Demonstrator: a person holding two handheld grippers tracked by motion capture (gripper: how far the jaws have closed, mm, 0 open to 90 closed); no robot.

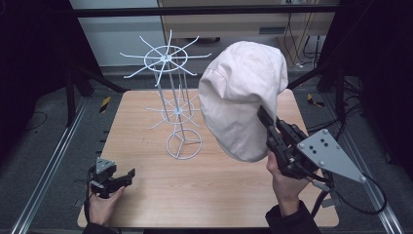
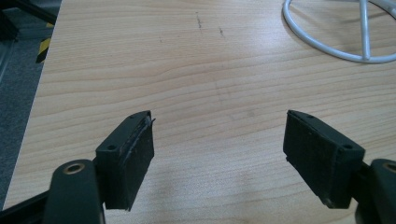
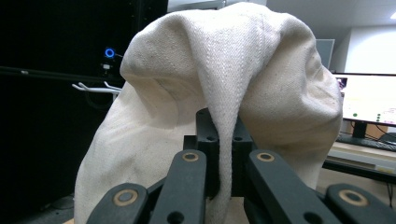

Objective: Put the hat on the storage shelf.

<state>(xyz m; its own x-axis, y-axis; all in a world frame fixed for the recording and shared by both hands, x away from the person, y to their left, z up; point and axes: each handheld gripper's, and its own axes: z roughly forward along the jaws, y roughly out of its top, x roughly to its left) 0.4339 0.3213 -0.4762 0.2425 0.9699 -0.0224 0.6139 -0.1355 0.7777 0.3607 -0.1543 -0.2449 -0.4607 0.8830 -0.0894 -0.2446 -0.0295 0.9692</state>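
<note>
While right gripper pinches cap aloft, left gripper agape near table edge.

Left tool jaws wide apart above wooden table, white wire ring base beyond

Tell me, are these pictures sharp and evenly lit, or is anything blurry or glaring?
High view: soft, dark at the edges, table evenly lit. Left gripper view: crisp wood grain, faint shadows under the open left gripper. Right gripper view: cloth hat sharp, monitor behind glares white.
</note>
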